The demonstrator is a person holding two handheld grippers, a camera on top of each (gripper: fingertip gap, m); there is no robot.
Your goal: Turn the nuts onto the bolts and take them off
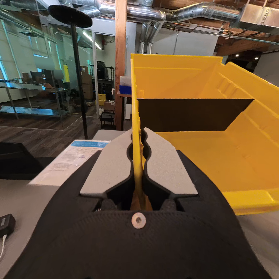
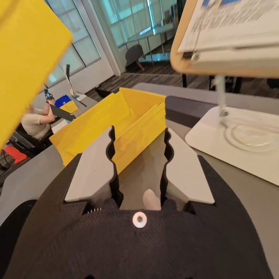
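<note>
Pinching a smooth yellow plastic bin (image 1: 196, 158) wall, left gripper (image 1: 137, 132) closed.

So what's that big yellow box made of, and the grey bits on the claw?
The yellow box looks like moulded plastic: smooth, slightly glossy, with thin ribbed walls. The left claw is shut on its wall. The claw's grey pads look matte and finely grainy, maybe a grip coating on black printed plastic, though I can't be sure.
</note>
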